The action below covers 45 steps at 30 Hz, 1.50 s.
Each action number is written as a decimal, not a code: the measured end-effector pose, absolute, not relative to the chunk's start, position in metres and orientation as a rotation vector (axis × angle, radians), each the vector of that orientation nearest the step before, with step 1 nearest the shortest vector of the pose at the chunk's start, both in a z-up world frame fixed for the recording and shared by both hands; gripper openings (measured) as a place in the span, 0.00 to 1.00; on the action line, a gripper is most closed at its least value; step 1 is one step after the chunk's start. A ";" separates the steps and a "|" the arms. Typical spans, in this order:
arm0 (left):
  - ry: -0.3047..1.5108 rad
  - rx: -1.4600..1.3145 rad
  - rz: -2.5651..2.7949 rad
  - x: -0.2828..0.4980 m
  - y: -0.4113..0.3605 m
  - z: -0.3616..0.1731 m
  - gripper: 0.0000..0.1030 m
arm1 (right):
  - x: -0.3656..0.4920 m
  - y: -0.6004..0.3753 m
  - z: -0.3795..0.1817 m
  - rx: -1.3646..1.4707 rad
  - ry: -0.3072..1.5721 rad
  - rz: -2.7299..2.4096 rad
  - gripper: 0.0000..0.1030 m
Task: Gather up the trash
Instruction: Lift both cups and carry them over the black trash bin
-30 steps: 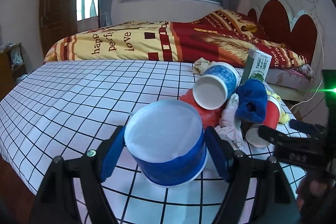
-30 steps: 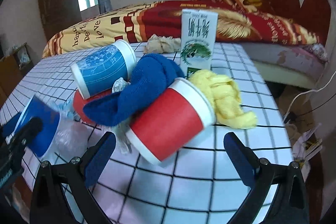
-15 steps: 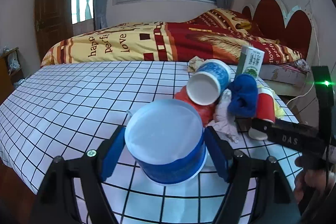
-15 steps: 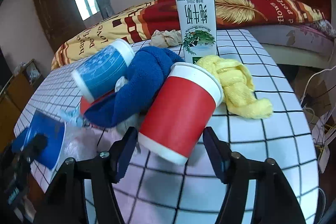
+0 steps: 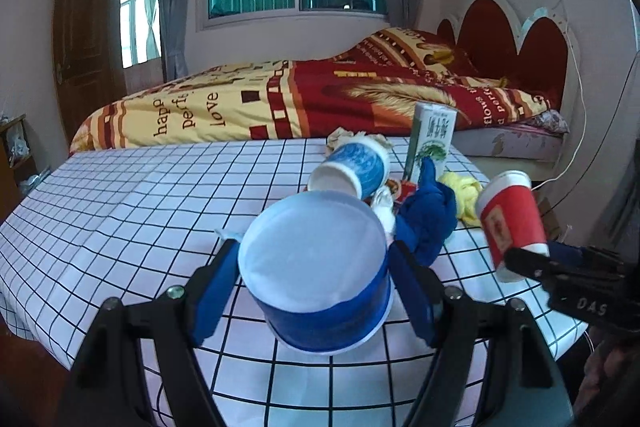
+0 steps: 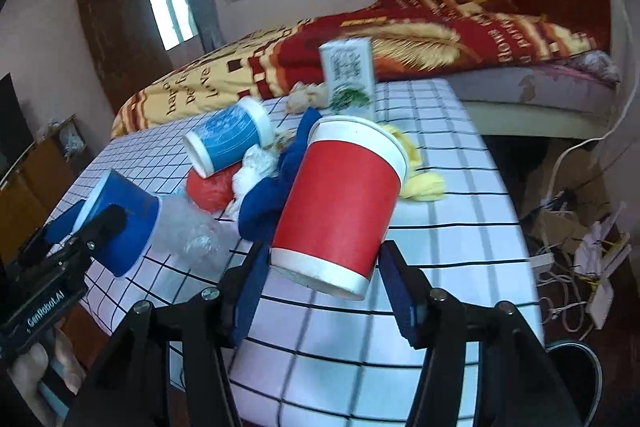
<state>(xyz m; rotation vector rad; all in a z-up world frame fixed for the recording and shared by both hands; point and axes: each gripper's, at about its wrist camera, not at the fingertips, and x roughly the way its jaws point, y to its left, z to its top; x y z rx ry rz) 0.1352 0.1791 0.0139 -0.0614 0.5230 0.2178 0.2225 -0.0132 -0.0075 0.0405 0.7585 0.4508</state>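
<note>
Your left gripper (image 5: 314, 291) pinches a blue cup (image 5: 316, 275), its blue pads pressed on either side of the cup near the rim; the cup's white base faces the camera. In the right wrist view the same cup (image 6: 124, 215) and left gripper (image 6: 86, 227) appear at 9 o'clock, off the table.

Your right gripper (image 6: 322, 283) clamps a red cup (image 6: 340, 203). Its jaws have just been closing, and the pads now press the cup's lower wall near the white base; the open mouth points away from the camera and tilts toward 1 o'clock. In the left wrist view the red cup (image 5: 510, 223) sits at 3 o'clock, lifted clear of the table, with the right gripper (image 5: 532, 261) at its base.

The rest of the trash lies on the checked tablecloth (image 5: 120, 211):
- a second blue cup (image 5: 356, 173) on its side at 12 o'clock of the held blue cup, mouth toward you;
- a blue cloth (image 5: 428, 223) just right of it, touching a yellow cloth (image 5: 464, 195);
- a carton (image 5: 432, 143) upright behind the blue cloth;
- a crumpled paper (image 5: 340, 137) at the far edge, at 11 o'clock of the carton;
- a red bag (image 6: 212, 187) and a clear plastic wrap (image 6: 188, 231), seen in the right wrist view under and beside the second blue cup (image 6: 228, 143).

A bed (image 5: 280, 99) stands beyond the table.
</note>
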 end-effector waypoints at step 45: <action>0.615 0.116 -0.403 0.099 -0.096 -0.003 0.73 | 0.060 -0.318 -0.052 0.053 0.873 -0.024 0.56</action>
